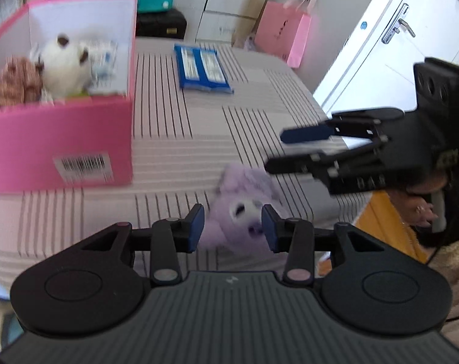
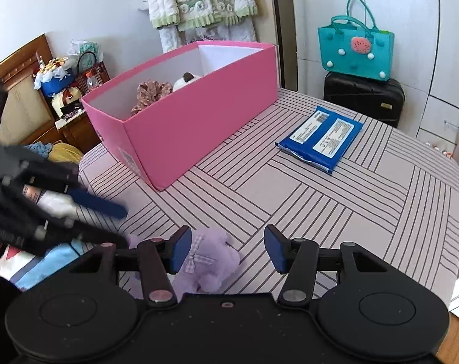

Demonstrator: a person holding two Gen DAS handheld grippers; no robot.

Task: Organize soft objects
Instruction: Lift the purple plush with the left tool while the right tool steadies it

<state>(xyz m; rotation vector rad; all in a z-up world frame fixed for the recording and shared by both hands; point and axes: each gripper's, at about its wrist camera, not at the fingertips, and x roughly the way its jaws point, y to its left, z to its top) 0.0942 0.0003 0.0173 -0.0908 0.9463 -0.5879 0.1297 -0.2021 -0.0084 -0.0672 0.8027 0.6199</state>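
Observation:
A purple plush toy (image 1: 244, 209) lies on the striped table cover near the front edge. My left gripper (image 1: 233, 227) is open with its blue pads on either side of the toy's face, not closed on it. My right gripper (image 2: 228, 250) is open; the purple plush (image 2: 211, 261) lies by its left pad. The right gripper also shows in the left wrist view (image 1: 278, 151), hovering just right of the toy. The left gripper shows blurred in the right wrist view (image 2: 123, 227). A pink box (image 2: 199, 115) holds a white plush (image 1: 64, 66) and a brown plush (image 1: 15, 82).
A blue wipes pack (image 2: 320, 139) lies on the table (image 2: 381, 212) right of the box. A teal bag (image 2: 355, 48) sits on a black suitcase (image 2: 363, 100) behind the table. A pink paper bag (image 1: 282, 33) and a white door (image 1: 396, 30) are beyond.

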